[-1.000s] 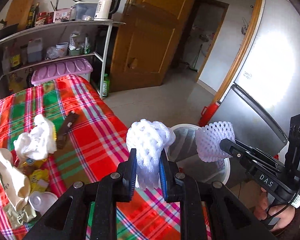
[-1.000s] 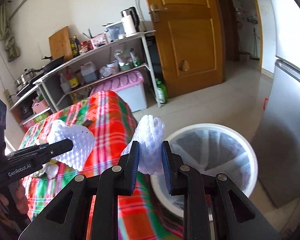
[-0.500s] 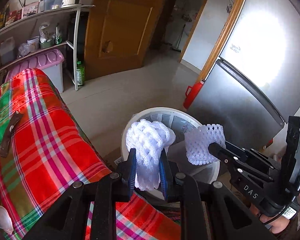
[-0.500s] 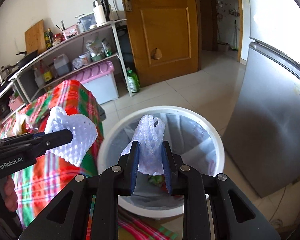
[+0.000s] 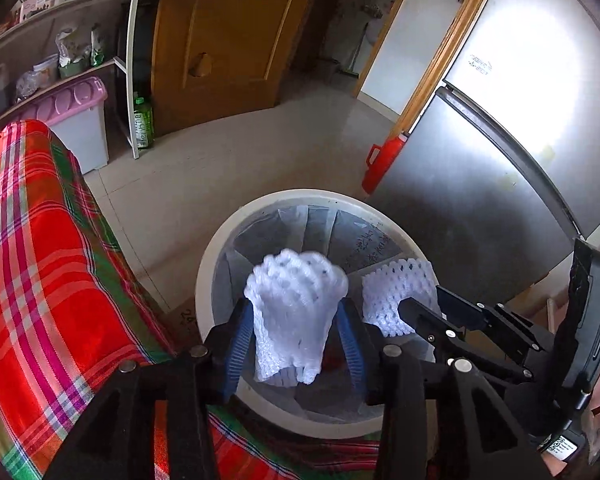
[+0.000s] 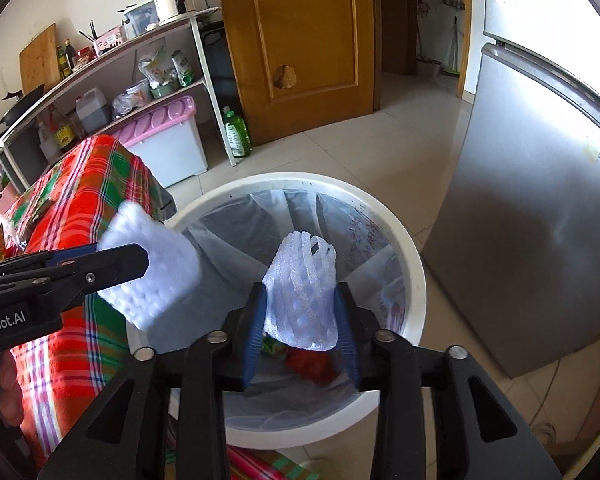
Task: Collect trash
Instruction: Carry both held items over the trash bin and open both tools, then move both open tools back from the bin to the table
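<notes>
Both foam nets had travelled from over the table to above the bin (image 5: 220, 248); my left hand-held gripper (image 5: 296, 344) and right hand-held gripper (image 6: 300, 328) had just been opening, releasing the left net (image 5: 296, 312) and right net (image 6: 302, 292).

A white foam net (image 5: 294, 312) with an open mesh pattern is showing against a white bin (image 5: 220, 248) lined in what is looking like translucent grey plastic. A red, green and white plaid cloth (image 5: 40, 260) is glowing beside a wooden-brown door (image 6: 300, 40) and a lilac lid (image 6: 160, 120).
</notes>
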`<state>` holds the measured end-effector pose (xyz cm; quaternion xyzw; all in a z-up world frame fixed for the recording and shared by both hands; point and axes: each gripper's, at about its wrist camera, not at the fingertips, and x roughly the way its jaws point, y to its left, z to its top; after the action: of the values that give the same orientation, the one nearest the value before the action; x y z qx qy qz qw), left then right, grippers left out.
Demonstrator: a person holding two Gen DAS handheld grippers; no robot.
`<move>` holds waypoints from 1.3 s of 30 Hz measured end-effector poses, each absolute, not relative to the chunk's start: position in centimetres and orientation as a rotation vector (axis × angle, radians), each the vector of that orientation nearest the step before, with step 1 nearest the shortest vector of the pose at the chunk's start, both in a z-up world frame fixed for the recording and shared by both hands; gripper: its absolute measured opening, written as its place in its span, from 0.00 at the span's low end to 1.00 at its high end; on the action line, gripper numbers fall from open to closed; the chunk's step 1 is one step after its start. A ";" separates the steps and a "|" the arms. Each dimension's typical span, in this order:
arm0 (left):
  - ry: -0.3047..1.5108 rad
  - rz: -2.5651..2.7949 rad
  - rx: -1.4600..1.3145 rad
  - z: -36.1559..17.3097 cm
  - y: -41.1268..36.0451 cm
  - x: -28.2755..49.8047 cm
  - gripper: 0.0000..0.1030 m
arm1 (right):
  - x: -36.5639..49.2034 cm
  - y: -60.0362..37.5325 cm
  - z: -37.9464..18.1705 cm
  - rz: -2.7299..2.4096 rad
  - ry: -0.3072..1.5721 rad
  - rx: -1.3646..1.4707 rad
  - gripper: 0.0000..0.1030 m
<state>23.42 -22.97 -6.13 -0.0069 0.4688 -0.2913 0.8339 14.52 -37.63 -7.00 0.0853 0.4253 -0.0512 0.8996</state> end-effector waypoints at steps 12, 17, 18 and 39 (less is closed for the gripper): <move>0.984 -0.605 -0.041 -5.5 -22.2 23.4 0.52 | 14.0 -37.4 -6.6 -0.110 0.869 0.193 0.48; 0.937 -0.587 -0.047 -4.0 -20.7 22.3 0.52 | 13.4 -36.7 -5.1 -0.104 0.836 0.192 0.48; 0.931 -0.581 -0.053 -3.6 -20.1 22.1 0.52 | 13.2 -36.4 -4.7 -0.100 0.827 0.190 0.48; 0.768 -0.292 -0.182 1.9 -1.7 17.8 0.61 | 13.5 -22.5 -0.6 0.223 0.748 0.136 0.48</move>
<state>17.80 -1.71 1.86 -0.0882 0.3730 -0.1419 0.9127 13.47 -22.47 -0.56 0.0665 0.3644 0.1084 0.9225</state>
